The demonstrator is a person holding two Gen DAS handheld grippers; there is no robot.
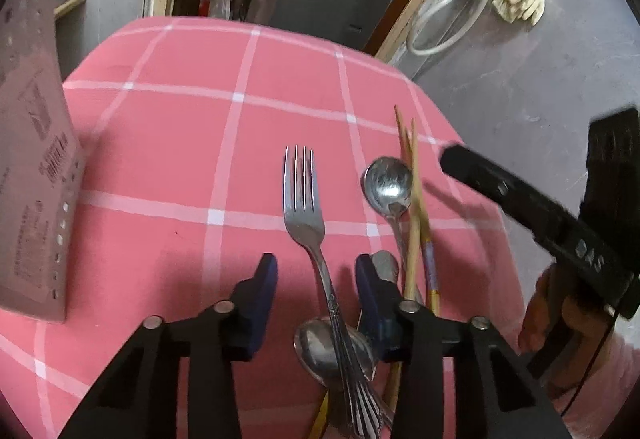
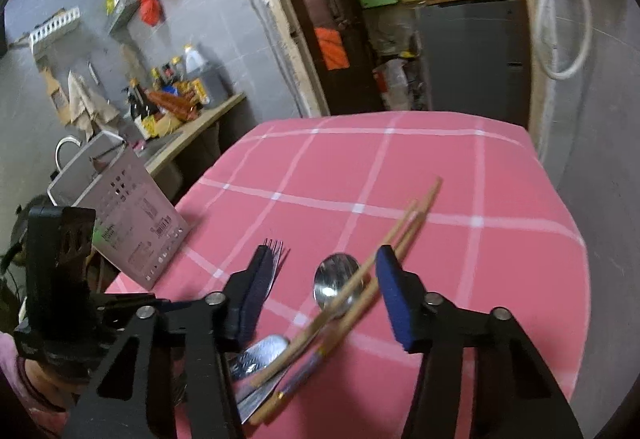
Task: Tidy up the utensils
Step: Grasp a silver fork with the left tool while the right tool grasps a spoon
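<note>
Pink checked tablecloth [image 1: 168, 143] over the whole table, far edge and right corner rounding off close to the grey wall; broad bare cloth ahead of the cutlery and leftward, free for moving. At the table's left edge, a pale perforated utensil holder [image 2: 132, 215], upright, its inside hidden from both views, so contents impossible to tell. Near the front edge, the utensils in a loose cluster: fork [image 1: 305, 207] lying tines away, handle crossing over a spoon [image 1: 320, 349] whose lower part is cut off by the frame; second spoon [image 1: 387, 186] just to the right, bowl up, touching the wooden chopsticks [image 1: 412, 199] that lie along and partly over it. Left gripper [image 1: 316, 285] low over the fork handle, jaws partly spread either side of it, blue pads not seen touching the metal. Right gripper [image 2: 320, 287] tilted down over the chopsticks and the second spoon, jaws likewise part-open around them, no pinch visible; motion blur there softens the chopstick ends. Hand [image 1: 560, 315] on the right gripper's handle only partly in view.
</note>
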